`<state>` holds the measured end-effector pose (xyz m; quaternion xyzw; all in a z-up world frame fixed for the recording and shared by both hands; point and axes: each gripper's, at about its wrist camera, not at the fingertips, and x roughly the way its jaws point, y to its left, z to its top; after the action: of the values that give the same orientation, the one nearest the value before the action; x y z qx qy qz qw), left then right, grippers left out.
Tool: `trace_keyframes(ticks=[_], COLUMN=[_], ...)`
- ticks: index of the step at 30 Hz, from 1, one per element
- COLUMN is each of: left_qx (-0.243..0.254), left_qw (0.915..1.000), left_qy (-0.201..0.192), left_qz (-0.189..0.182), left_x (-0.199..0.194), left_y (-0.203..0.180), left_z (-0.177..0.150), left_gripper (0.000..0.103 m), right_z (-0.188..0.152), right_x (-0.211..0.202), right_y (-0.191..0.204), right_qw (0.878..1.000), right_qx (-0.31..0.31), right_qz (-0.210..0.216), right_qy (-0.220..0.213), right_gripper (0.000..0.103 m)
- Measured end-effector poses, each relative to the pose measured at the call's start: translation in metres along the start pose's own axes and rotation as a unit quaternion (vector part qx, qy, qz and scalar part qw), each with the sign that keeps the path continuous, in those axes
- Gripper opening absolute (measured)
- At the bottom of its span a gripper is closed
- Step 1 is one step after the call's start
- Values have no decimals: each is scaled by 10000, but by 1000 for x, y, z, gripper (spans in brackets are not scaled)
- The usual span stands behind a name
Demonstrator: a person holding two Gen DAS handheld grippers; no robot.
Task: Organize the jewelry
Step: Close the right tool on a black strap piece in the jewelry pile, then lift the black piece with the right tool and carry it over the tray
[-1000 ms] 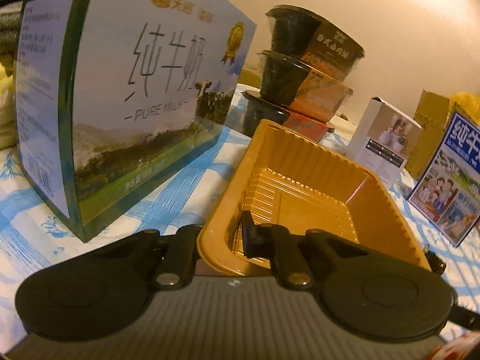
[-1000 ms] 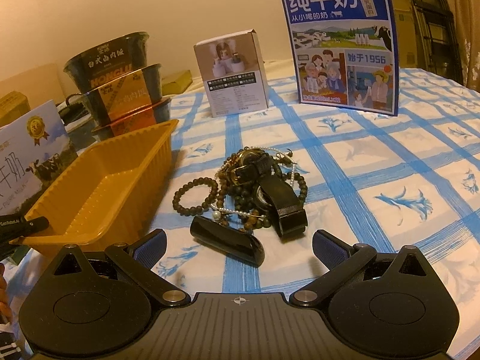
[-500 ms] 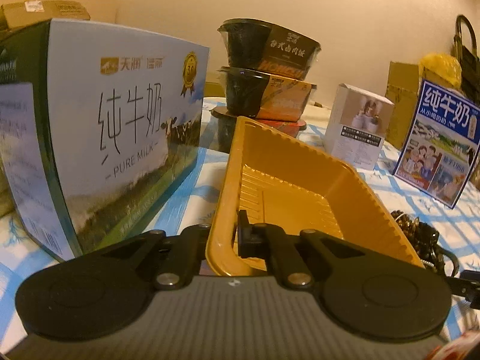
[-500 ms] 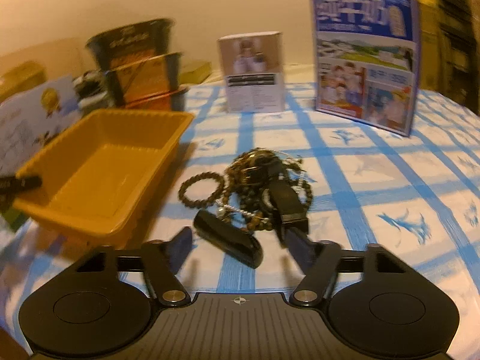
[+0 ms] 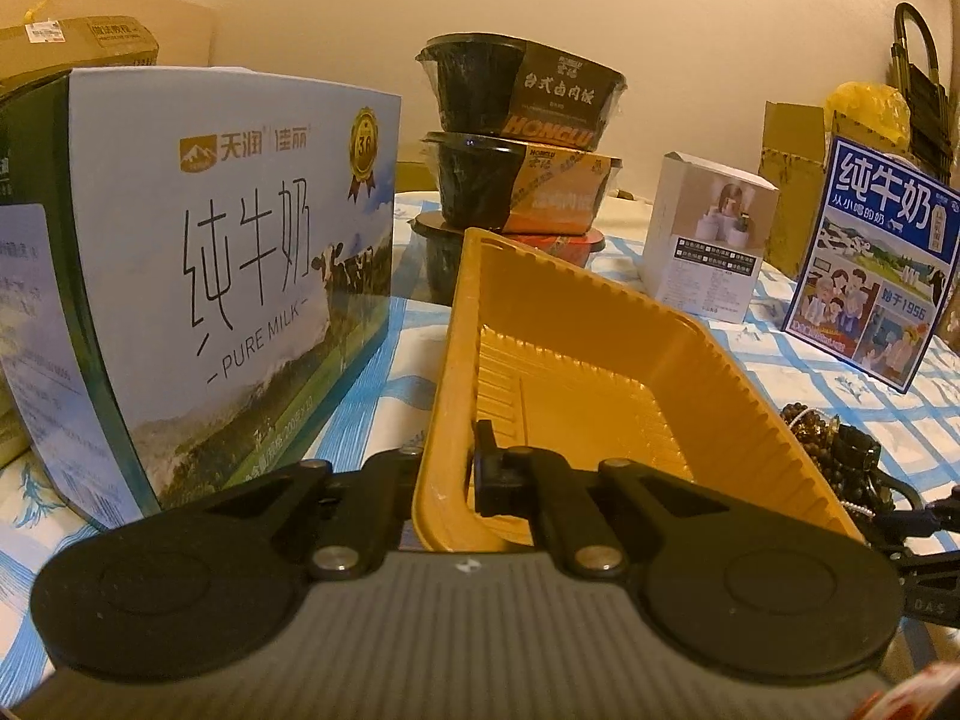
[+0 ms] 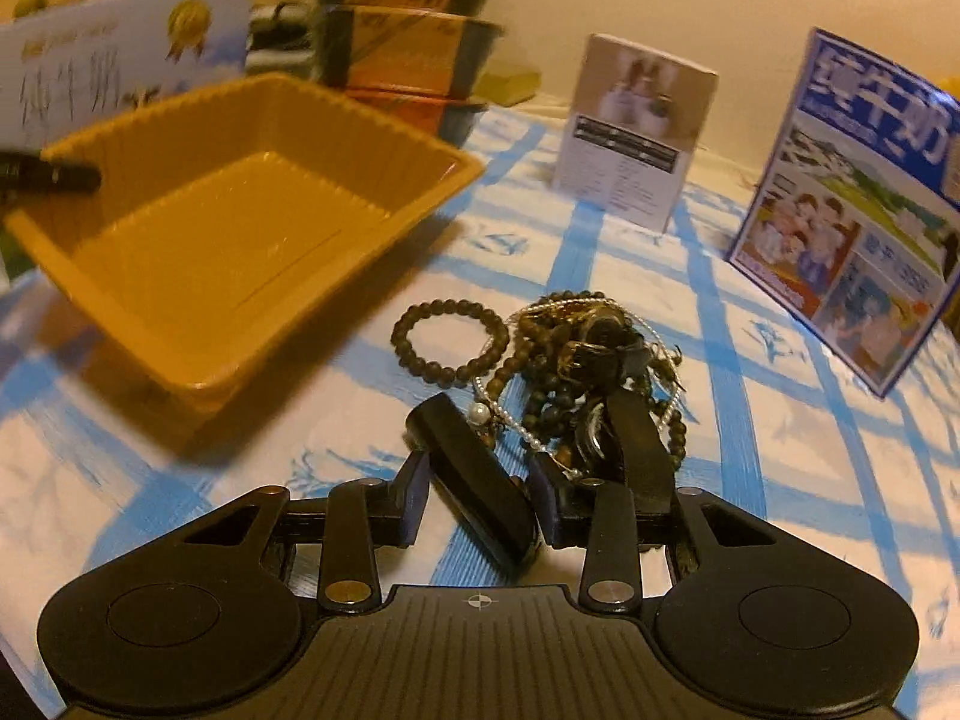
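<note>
My left gripper (image 5: 447, 480) is shut on the near rim of an empty orange plastic tray (image 5: 576, 384), one finger inside and one outside. The tray also shows at the left of the right wrist view (image 6: 240, 228). A jewelry pile (image 6: 576, 372) lies on the blue-checked cloth: a bead bracelet (image 6: 447, 333), a pearl strand, dark beads and a watch with a black strap. My right gripper (image 6: 480, 492) is down over a glossy black oblong piece (image 6: 474, 480), its blue pads close on either side of it. The pile shows in the left wrist view (image 5: 840, 456).
A large pure-milk carton box (image 5: 210, 276) stands left of the tray. Stacked black food bowls (image 5: 516, 150) stand behind it. A small white box (image 6: 636, 132) and a blue milk carton (image 6: 858, 198) stand behind the jewelry.
My right gripper has dropped toward the table and narrowed its fingers around the black oblong piece. My left gripper has tilted the tray a little while keeping its hold on it.
</note>
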<state>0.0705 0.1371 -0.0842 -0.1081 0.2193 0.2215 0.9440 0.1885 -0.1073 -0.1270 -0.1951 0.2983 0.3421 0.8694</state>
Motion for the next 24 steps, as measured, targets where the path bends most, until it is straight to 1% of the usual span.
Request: trace_keyframes(ticks=[1, 3, 4, 6, 8, 11, 15, 17, 20, 24], left_qx=[4, 22, 12, 21, 27, 39, 74, 88, 114, 164], left_qw=[10000, 10000, 10000, 10000, 10000, 10000, 10000, 10000, 9999, 9999], left_qy=[-2, -6, -5, -5, 0, -5, -7, -1, -1, -16], left_qz=[-9, -13, -17, -10, -15, -10, -19, -24, -32, -29], left_x=[0, 1, 1, 1, 1, 1, 2, 2, 2, 1], left_y=[0, 0, 0, 0, 0, -1, -1, 0, 1, 1], left_z=[0, 1, 1, 1, 1, 1, 2, 2, 3, 5], left_gripper=[4, 4, 4, 4, 4, 4, 4, 4, 4, 4], right_z=[1, 3, 4, 7, 9, 12, 14, 16, 26, 46], right_x=[1, 3, 4, 6, 8, 8, 5, 0, -14, -27], right_y=[1, 3, 6, 10, 10, 5, -8, -14, -19, -11], right_qw=[10000, 9999, 9999, 9998, 9998, 9987, 9921, 9876, 9815, 9780], right_qx=[-11, -17, -62, -68, 52, 454, 1219, 1539, 1854, 1882], right_qz=[27, 87, 75, 62, 32, 71, 194, 277, 429, 696], right_qy=[27, 75, 99, 173, 211, 239, 218, 109, -220, -577], right_gripper=[34, 25, 23, 22, 22, 22, 21, 21, 21, 21])
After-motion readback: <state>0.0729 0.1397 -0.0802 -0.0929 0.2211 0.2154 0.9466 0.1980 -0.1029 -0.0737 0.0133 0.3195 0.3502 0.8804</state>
